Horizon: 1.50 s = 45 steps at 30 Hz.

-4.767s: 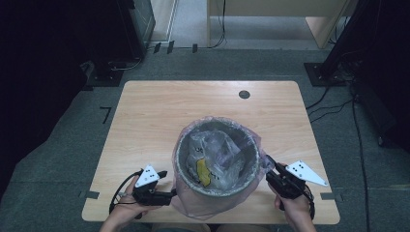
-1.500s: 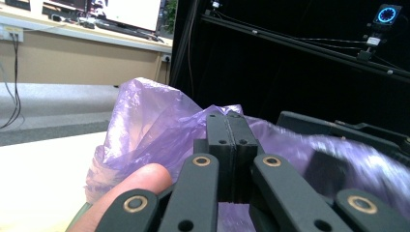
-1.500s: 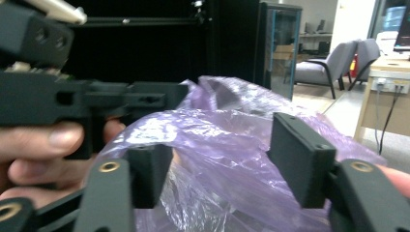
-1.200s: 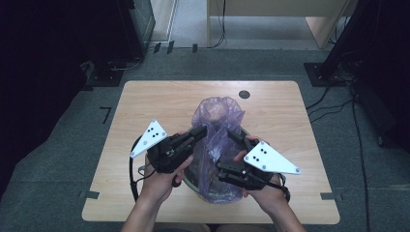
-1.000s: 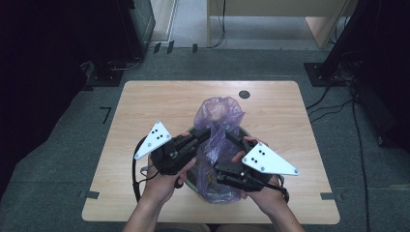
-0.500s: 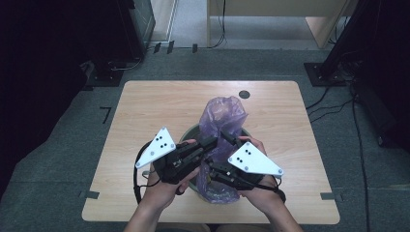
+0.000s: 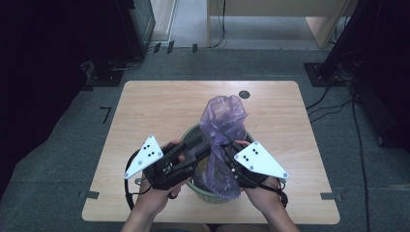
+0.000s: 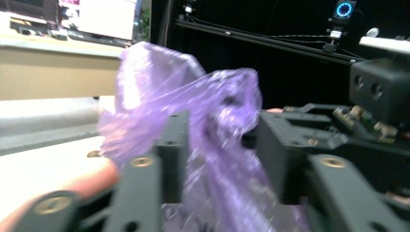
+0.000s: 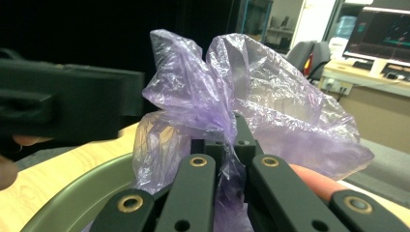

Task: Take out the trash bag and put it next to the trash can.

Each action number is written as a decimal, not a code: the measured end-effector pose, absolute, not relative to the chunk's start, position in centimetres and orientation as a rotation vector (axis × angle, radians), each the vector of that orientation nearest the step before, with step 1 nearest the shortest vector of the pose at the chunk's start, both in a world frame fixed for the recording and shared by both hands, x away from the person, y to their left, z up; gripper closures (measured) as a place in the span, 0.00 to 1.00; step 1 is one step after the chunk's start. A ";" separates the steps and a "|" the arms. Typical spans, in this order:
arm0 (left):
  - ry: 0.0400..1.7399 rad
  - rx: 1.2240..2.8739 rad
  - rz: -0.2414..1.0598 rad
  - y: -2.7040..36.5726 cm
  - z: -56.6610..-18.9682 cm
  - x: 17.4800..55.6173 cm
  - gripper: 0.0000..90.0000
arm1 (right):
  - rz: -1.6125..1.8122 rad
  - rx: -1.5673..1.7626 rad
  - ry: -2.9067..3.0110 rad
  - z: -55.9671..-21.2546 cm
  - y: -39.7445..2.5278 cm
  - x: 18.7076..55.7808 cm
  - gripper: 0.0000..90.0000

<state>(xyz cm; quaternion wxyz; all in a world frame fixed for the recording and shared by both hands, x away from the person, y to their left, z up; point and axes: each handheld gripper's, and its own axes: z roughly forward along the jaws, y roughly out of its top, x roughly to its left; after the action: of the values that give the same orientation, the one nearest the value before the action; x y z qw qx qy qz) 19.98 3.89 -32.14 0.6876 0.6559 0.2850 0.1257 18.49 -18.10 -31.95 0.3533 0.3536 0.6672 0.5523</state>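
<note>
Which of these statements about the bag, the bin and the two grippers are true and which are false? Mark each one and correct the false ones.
1. The purple bag is gathered up above the green bin. True.
2. The right gripper is open and clear of the bag. False: it is shut on the plastic.
3. The bin stands on the floor. False: it stands on the wooden table.
4. The left gripper has bag plastic between its jaws. True.
</note>
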 end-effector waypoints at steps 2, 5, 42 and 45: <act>0.662 1.465 0.330 4.3 -32.5 19.8 0.46 | 1.431 0.911 1.706 -31.8 -18.3 18.4 1.00; 0.720 1.436 0.391 5.2 -33.0 19.8 0.33 | 1.440 0.916 1.671 -31.7 -18.5 18.3 1.00; 1.456 1.729 0.718 16.7 -48.9 23.6 0.00 | 1.520 0.851 1.270 -29.5 -21.1 16.4 1.00; 1.478 1.781 0.753 16.9 -49.9 23.8 0.00 | 1.521 0.856 1.251 -29.2 -21.4 16.4 1.00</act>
<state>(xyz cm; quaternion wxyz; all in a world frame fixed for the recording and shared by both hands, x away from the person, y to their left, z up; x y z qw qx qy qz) 23.82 16.95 -49.85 0.3465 0.6865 0.5696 0.2902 16.42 -21.41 -29.24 0.4770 0.3506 0.5120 0.6224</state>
